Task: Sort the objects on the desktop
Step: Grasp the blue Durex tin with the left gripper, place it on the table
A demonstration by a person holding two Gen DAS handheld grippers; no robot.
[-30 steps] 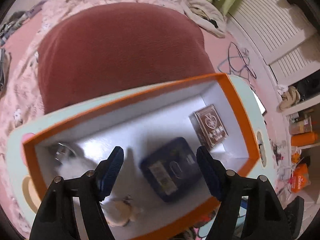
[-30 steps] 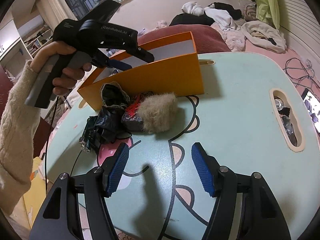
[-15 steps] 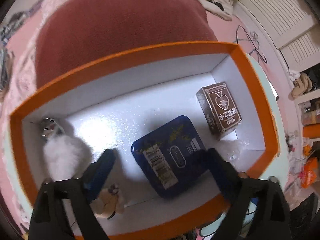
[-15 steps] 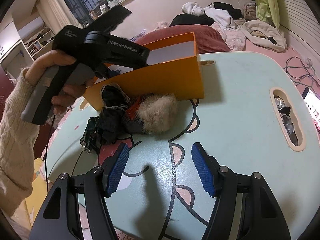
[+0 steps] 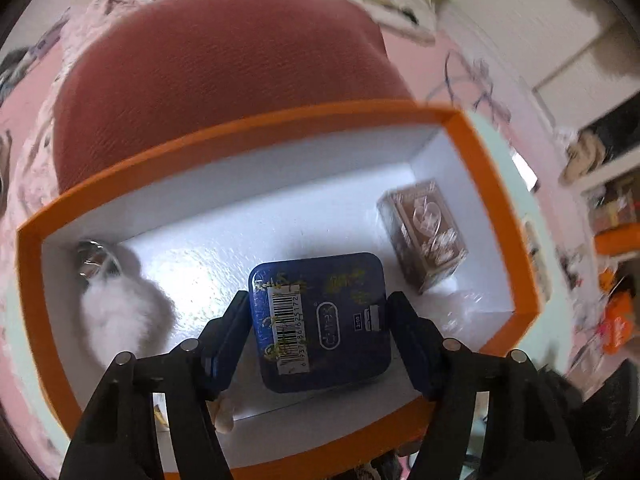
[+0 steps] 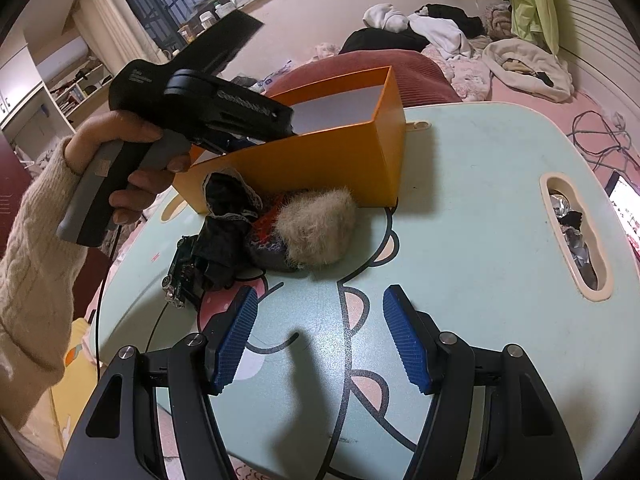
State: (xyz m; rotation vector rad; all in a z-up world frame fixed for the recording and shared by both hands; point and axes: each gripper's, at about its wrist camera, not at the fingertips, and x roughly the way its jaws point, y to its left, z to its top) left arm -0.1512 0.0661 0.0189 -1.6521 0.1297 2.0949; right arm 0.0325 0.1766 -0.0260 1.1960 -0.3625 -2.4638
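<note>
The left gripper (image 5: 318,334) reaches down into the orange box (image 5: 496,200), and its jaws have just been closing in on the dark blue tin (image 5: 320,320): a blue pad sits against each side edge of the tin, barcode sticker up, pinching it on the white floor of the box. Also in the box: a brown card pack (image 5: 424,236) by the right wall, a white fluffy pompom (image 5: 120,316) with a metal ring (image 5: 94,258) in the left corner, and a small tan charm (image 5: 224,412) at the near wall, half hidden behind the finger.

From the right wrist view, the right gripper (image 6: 318,342) hovers over the mint cartoon-print table (image 6: 480,240), fingers spread, nothing between them. In front of the box lies a heap: a beige furry pouch (image 6: 320,228), black fabric (image 6: 228,220) and a small green circuit board (image 6: 182,276). A hand (image 6: 124,164) in a cream knit sleeve grips the left gripper's handle.
</note>
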